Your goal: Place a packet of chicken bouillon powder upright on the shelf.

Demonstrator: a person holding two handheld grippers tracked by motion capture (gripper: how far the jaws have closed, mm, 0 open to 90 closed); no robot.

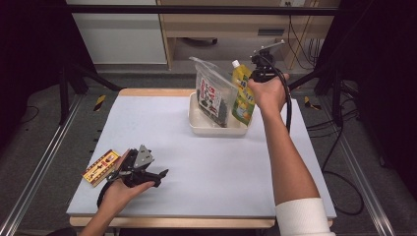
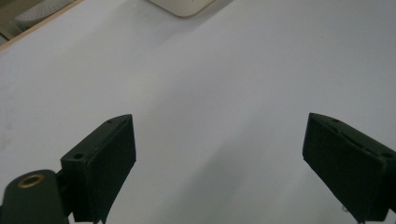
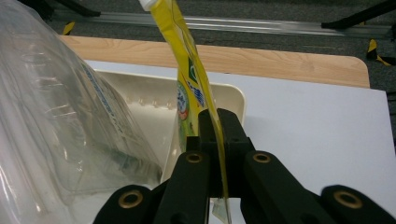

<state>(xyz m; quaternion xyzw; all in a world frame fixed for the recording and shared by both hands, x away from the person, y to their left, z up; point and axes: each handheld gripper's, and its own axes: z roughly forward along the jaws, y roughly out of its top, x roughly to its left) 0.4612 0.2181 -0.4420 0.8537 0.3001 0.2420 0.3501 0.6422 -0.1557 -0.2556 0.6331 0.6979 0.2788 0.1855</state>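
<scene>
Nearest the camera in the high view, at the front left corner of the surface [image 1: 196, 162], the person's left hand [image 1: 118, 192] holds the left gripper [image 1: 156, 176] low over the white top. Its jaws stand wide apart with nothing between them — the left gripper view shows only bare white surface in the gap. Just to its left, at the left edge, lies a small flat box [image 1: 101, 167] printed in red and yellow.

Toward the far right corner sits a cream tray [image 1: 216, 130]. A clear plastic bag [image 1: 213, 93] with a red-and-dark label stands in it, leaning toward the far left. Beside the bag, on the right side of the tray, a yellow pouch [image 1: 242, 93] with a white spout stands nearly upright, its lower end inside the tray.

The right hand [image 1: 268, 93] holds the right gripper [image 1: 252, 98] raised at the tray's right side. In the right gripper view its jaws are closed on the thin edge of the yellow pouch [image 3: 194, 88] — the pouch rises from between them, over the tray's [image 3: 233, 100] rim, with the clear bag [image 3: 65, 126] close on the left.
</scene>
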